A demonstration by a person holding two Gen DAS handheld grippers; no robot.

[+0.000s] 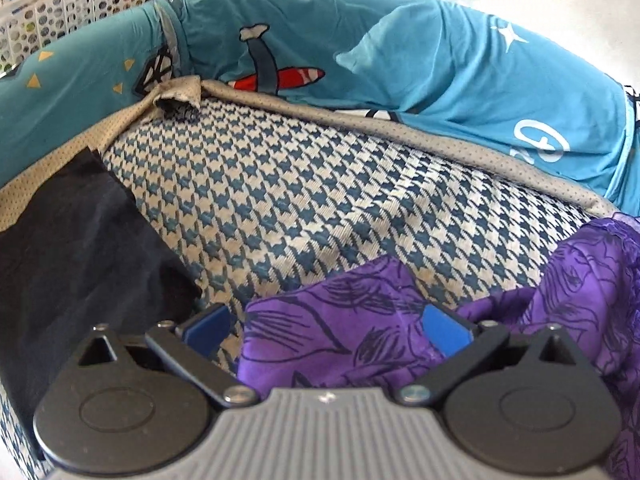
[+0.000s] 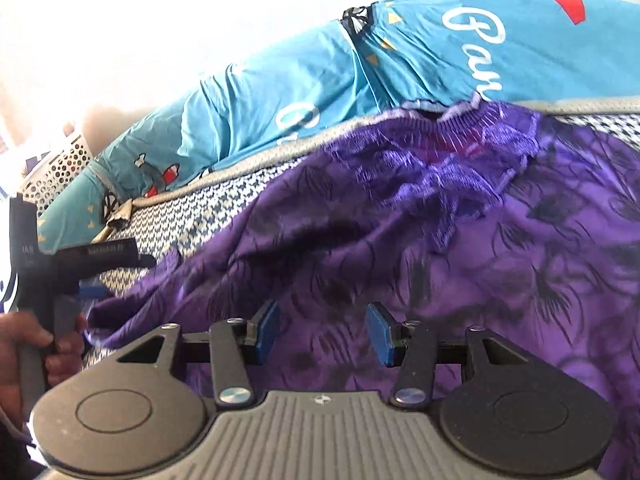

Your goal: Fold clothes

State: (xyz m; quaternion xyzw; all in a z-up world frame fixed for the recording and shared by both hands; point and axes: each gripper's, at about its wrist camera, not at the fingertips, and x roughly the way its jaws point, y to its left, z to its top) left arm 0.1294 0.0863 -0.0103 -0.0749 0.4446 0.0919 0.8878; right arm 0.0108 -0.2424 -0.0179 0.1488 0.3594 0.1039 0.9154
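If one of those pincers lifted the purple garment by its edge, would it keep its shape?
Probably not. The purple garment lies in soft folds and ripples, so it would likely droop. Its sheen hints that it may be slippery. It looks thin, so probably light.

My left gripper (image 1: 326,330) is spread wide over the purple garment (image 1: 360,344), houndstooth mat (image 1: 280,200) ahead, dark cloth (image 1: 72,240) left.

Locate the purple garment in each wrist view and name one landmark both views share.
Left wrist: purple garment fills the lower right, reaching between the open jaws.
Right wrist: it covers the centre and right.
Shared landmark: the red-winged airplane print on the teal bedding.
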